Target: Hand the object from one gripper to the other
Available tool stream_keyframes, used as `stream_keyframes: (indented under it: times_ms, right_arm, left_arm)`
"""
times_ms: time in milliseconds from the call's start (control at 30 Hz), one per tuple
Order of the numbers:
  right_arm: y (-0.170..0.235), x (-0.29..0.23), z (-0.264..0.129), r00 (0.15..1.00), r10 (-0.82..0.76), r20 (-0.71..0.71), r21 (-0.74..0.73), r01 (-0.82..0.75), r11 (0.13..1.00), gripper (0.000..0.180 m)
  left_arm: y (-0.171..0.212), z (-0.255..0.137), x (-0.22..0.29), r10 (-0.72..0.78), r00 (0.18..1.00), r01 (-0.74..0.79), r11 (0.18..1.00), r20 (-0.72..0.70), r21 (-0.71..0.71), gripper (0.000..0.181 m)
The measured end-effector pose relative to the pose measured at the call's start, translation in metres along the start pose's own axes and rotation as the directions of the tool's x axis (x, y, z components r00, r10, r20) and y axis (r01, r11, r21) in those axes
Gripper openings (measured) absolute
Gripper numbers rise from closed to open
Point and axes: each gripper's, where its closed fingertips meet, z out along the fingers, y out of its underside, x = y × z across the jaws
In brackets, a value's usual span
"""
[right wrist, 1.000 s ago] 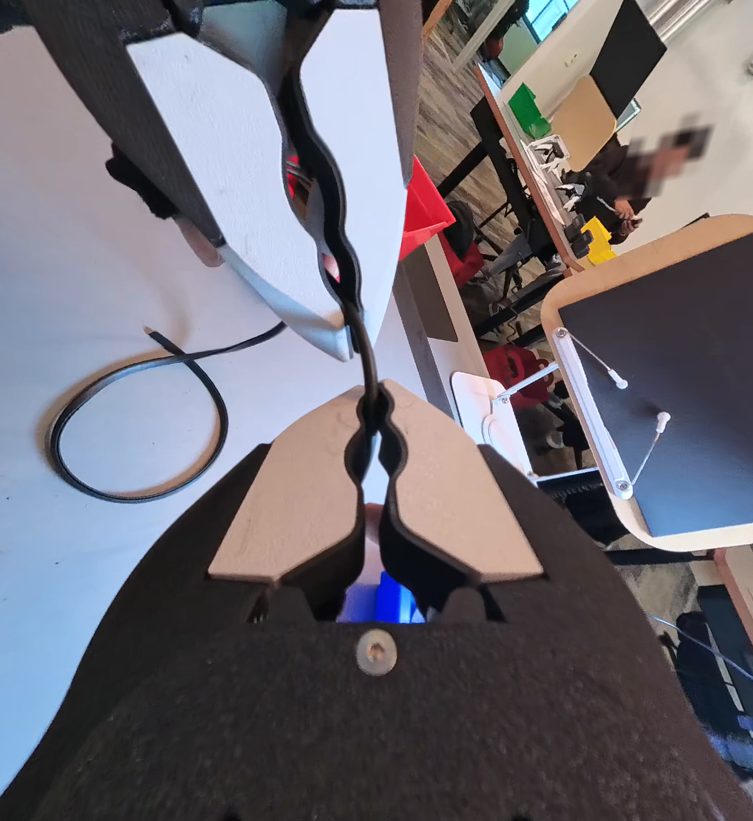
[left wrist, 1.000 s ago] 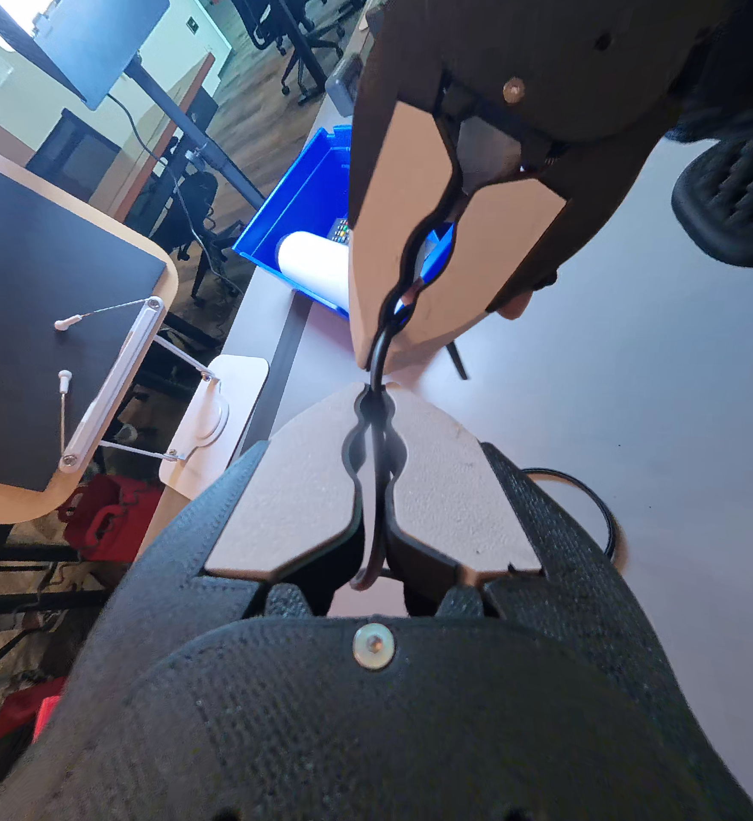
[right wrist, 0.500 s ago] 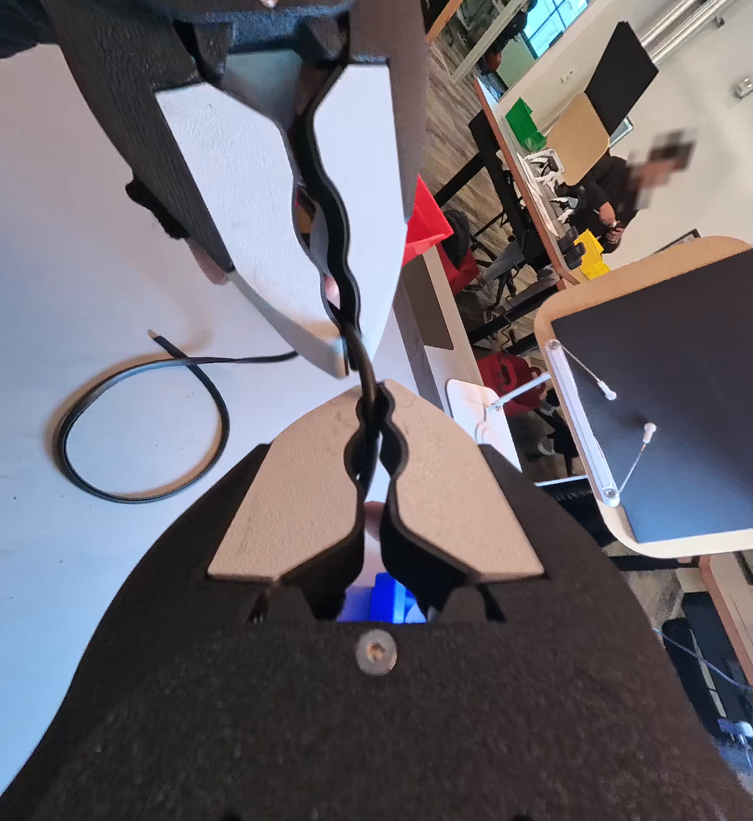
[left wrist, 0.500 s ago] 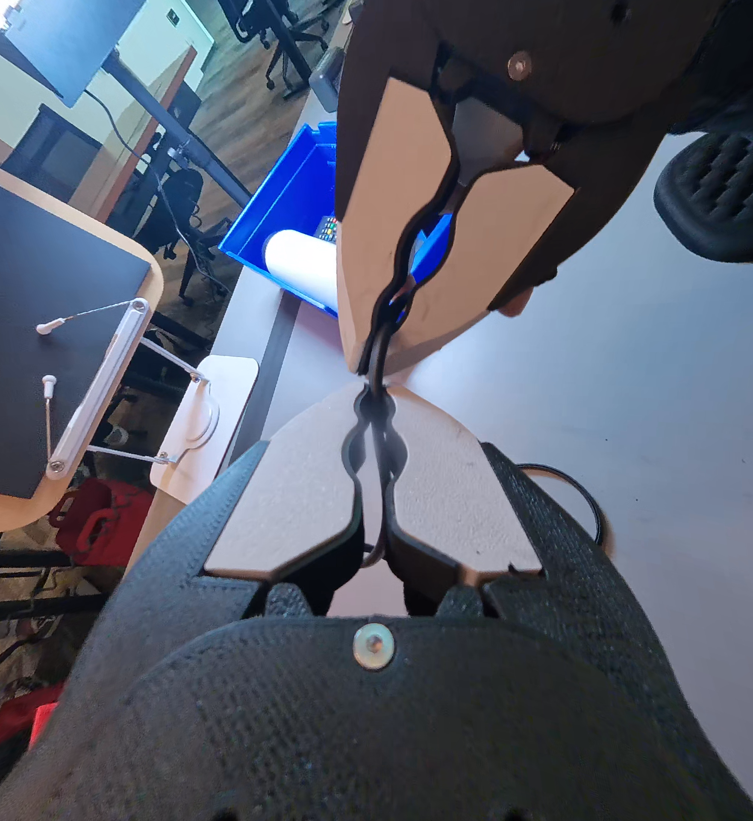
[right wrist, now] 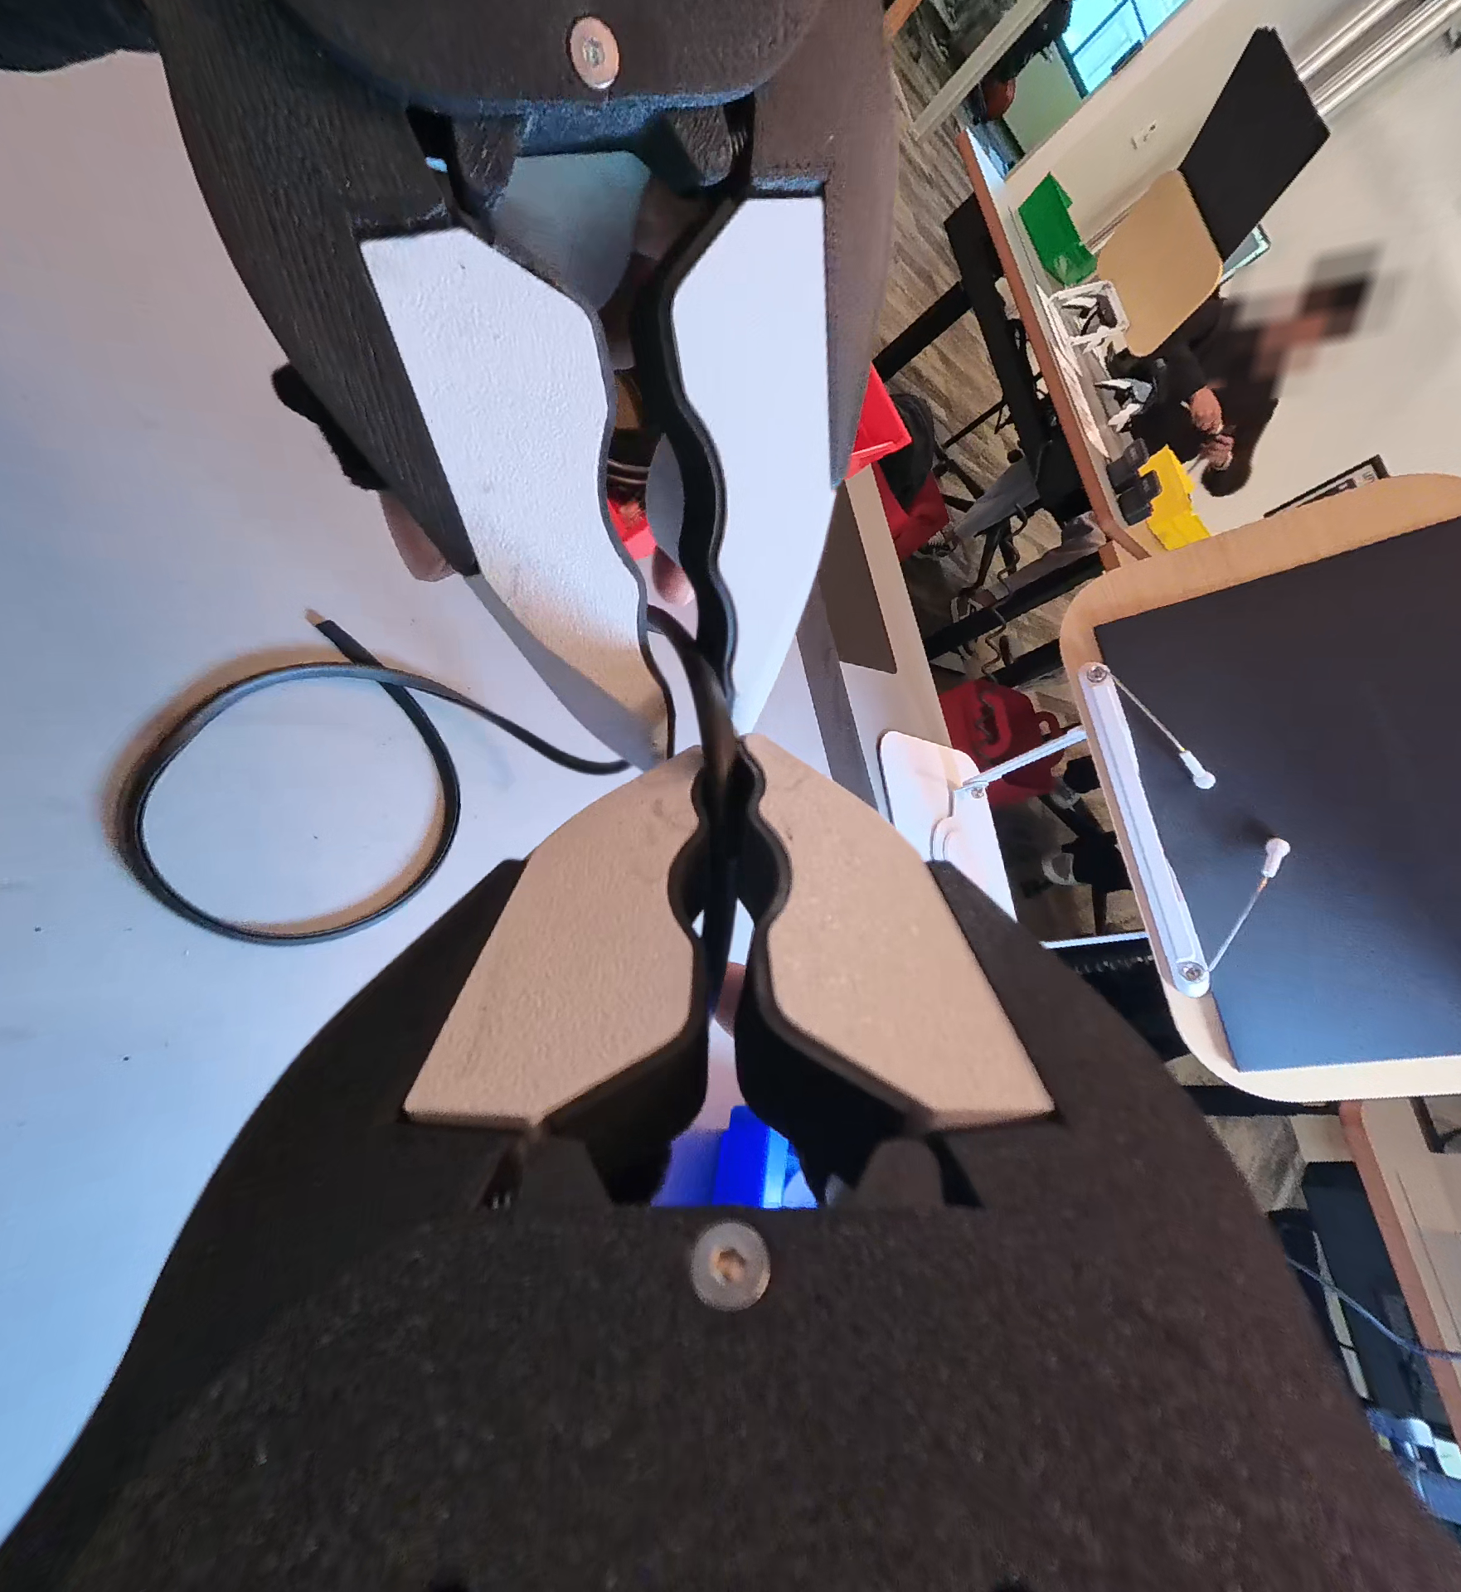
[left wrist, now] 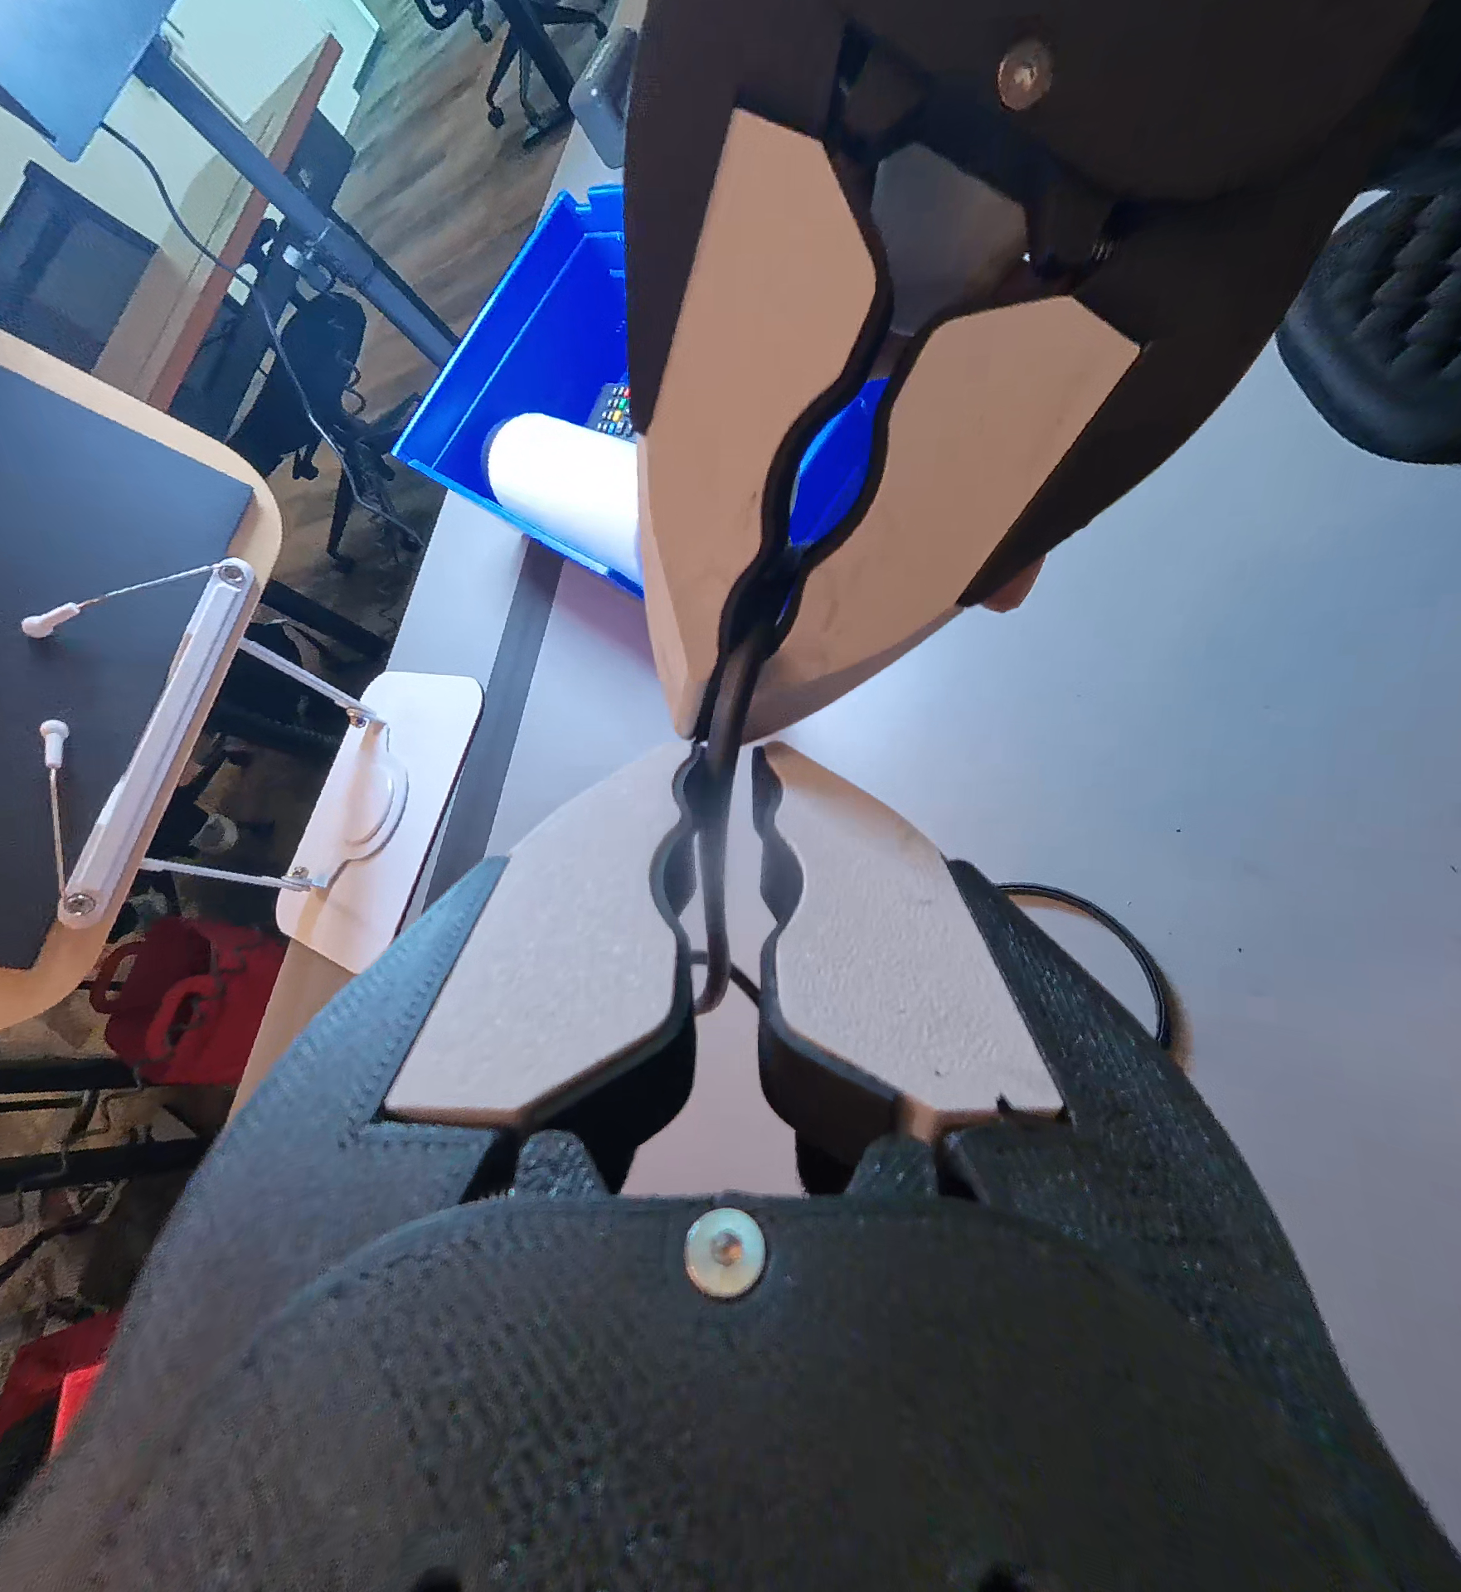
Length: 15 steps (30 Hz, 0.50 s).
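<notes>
A thin black cable (left wrist: 714, 861) runs between my two grippers, which meet tip to tip above the pale table (left wrist: 1227, 775). My left gripper (left wrist: 723, 758) is open by a narrow gap, and the cable passes loose between its fingers. My right gripper (right wrist: 731, 762) is shut on the cable (right wrist: 707, 689). In the left wrist view the right gripper (left wrist: 731, 689) comes in from the top. In the right wrist view the left gripper (right wrist: 701, 715) comes in from the top. The cable's free end lies in a loop on the table (right wrist: 107, 431).
A blue bin (left wrist: 537, 345) holding a white roll (left wrist: 563, 482) stands at the table's far edge. A black chair seat (left wrist: 1433, 310) is at the upper right. A black-topped side table (left wrist: 46, 560) stands past the table's edge. A person (right wrist: 1209, 388) sits at a far desk. My two grippers' fingertips are within a few centimetres of each other.
My left gripper's fingers have parted and let go of the cable. My right gripper stays shut on it. The cable's loop on the table has shifted a little.
</notes>
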Motion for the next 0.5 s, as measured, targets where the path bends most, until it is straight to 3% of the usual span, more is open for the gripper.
stream_keyframes:
  times_ms: [200,300,367,500]
  right_arm:
    - [0.001,0.005,-0.002,1.000,0.020,-0.008,0.012,-0.020,1.000,0.001]
    - [0.009,0.007,-0.001,0.999,0.053,0.004,-0.009,-0.053,0.999,0.014]
    - [0.009,0.006,0.001,0.999,0.040,0.006,0.004,-0.040,0.999,0.000]
    - [0.007,0.003,0.002,1.000,0.014,0.007,-0.011,-0.014,1.000,0.000]
  left_arm:
    - [-0.004,-0.003,-0.003,-0.001,1.000,0.001,1.000,0.013,0.021,0.003]
    - [-0.004,-0.007,-0.005,-0.012,1.000,0.012,0.999,0.011,0.031,0.003]
    - [-0.004,-0.008,-0.007,-0.020,1.000,0.020,0.999,0.011,0.035,0.003]
    - [0.000,-0.007,-0.008,-0.019,1.000,0.018,1.000,0.021,0.016,0.004]
